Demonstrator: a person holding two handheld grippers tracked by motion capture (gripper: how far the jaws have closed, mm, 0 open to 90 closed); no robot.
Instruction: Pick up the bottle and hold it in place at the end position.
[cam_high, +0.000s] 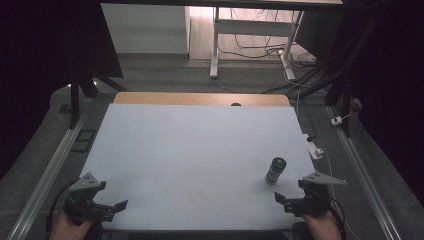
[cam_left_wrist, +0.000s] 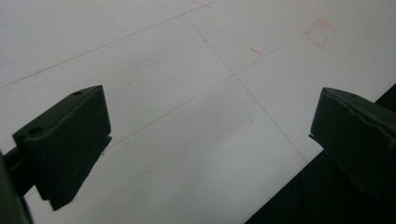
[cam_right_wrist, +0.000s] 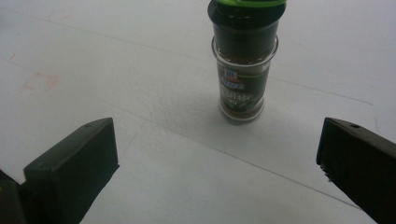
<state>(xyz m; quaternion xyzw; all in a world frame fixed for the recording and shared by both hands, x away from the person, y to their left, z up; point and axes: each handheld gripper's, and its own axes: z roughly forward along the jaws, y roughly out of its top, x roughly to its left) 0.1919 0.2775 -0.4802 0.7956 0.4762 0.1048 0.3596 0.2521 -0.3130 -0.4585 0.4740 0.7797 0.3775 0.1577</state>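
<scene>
A small glass spice jar (cam_high: 275, 170) with a dark lid and a green label stands upright on the white table top (cam_high: 190, 145), toward the front right. My right gripper (cam_high: 290, 192) hovers just in front of the jar at the table's near right corner, jaws spread wide. In the right gripper view the jar (cam_right_wrist: 243, 65) stands ahead of the right gripper (cam_right_wrist: 218, 140), beyond its fingertips and apart from both. My left gripper (cam_high: 111, 198) sits at the near left corner, open. In its own view the left gripper (cam_left_wrist: 211, 116) has bare table between the jaws.
A wooden strip (cam_high: 200, 98) borders the table's far edge. Metal rails (cam_high: 55, 160) run along both sides. A white plug adapter (cam_high: 315, 149) with a cable lies by the right edge. Desk legs and loose cables (cam_high: 280, 50) are on the floor beyond. Faint red marks (cam_high: 196, 196) are on the front of the table.
</scene>
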